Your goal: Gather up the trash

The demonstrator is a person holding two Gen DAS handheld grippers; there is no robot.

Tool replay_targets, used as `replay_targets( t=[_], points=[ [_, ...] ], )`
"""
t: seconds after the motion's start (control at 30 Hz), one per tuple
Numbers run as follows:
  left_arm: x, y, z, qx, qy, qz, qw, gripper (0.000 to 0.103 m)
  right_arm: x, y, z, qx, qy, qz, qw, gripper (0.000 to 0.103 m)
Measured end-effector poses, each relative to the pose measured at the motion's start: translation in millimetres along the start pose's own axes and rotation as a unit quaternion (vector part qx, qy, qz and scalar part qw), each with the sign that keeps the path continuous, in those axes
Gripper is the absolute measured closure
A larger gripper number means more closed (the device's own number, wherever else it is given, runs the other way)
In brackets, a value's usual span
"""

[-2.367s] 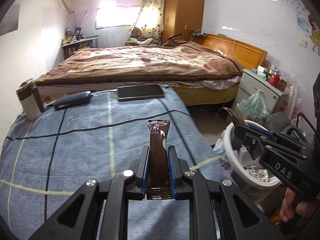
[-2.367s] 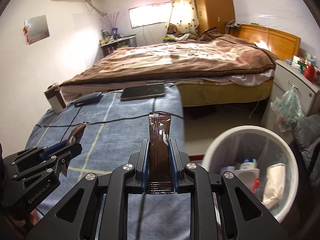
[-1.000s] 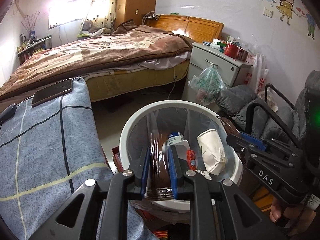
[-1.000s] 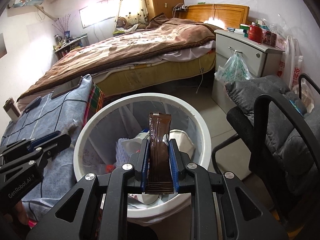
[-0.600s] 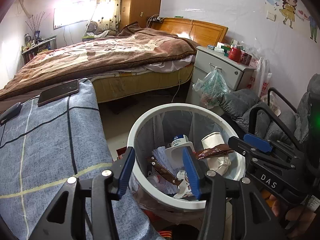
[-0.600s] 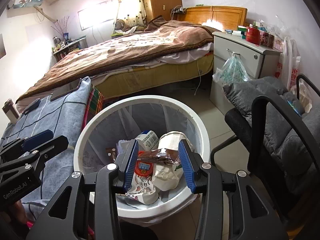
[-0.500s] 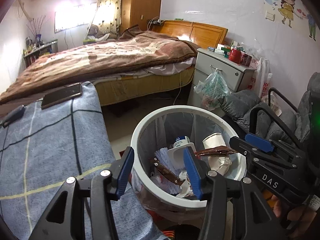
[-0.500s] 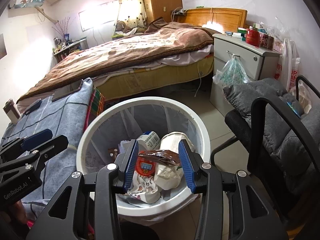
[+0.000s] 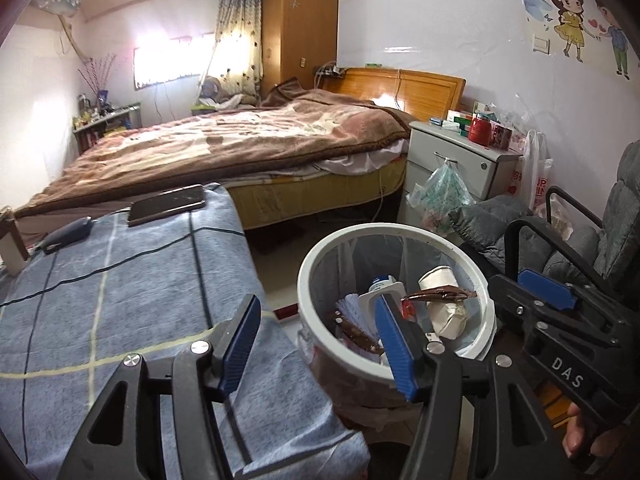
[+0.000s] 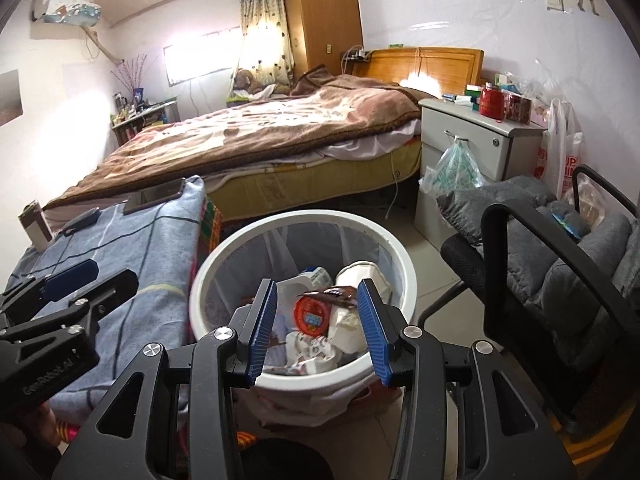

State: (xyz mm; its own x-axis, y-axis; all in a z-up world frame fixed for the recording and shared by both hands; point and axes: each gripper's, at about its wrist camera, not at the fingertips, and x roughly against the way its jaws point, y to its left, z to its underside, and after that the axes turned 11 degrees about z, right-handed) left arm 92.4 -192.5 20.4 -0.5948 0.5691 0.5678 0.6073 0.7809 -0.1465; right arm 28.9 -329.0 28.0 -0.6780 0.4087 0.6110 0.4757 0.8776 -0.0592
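A white bin [image 9: 384, 229] [image 10: 304, 216] with a clear liner stands on the floor between the table and a chair, holding cups, cartons and wrappers. One brown wrapper [image 9: 440, 293] [image 10: 332, 294] lies across the top of the trash and another brown wrapper [image 9: 356, 330] lies lower at the left. My left gripper [image 9: 316, 312] hangs over the bin's near left rim, its jaws opening with nothing between them. Over the near rim my right gripper [image 10: 317, 292] stands open and empty. Each gripper also shows at the edge of the other's view.
A table under a blue checked cloth [image 9: 120, 300] is left of the bin, with a phone [image 9: 166, 204] and a dark case at its far end. A grey padded chair [image 10: 560, 272] stands right of the bin. A bed and a nightstand [image 10: 472, 140] lie beyond.
Both grippers were shut on brown wrappers over the bin; both opened and the wrappers dropped into it. Both have since drawn back and risen slightly, the left one shifting toward the table.
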Motion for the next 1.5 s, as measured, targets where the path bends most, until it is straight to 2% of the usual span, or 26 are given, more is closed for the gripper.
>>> replay_targets(
  t=[0.27, 0.43, 1.5],
  points=[
    [21, 2, 18, 0.005, -0.017, -0.008, 0.9998, 0.037, 17, 6, 13, -0.004, -0.020, 0.006, 1.000, 0.059],
    [30, 0, 25, -0.001, -0.031, -0.043, 0.9986, 0.036, 23, 11, 22, -0.007, -0.025, 0.005, 1.000, 0.059],
    [42, 3, 34, 0.015, -0.032, -0.043, 0.9985, 0.036, 38, 23, 27, -0.004, -0.034, 0.006, 0.999, 0.059]
  ],
)
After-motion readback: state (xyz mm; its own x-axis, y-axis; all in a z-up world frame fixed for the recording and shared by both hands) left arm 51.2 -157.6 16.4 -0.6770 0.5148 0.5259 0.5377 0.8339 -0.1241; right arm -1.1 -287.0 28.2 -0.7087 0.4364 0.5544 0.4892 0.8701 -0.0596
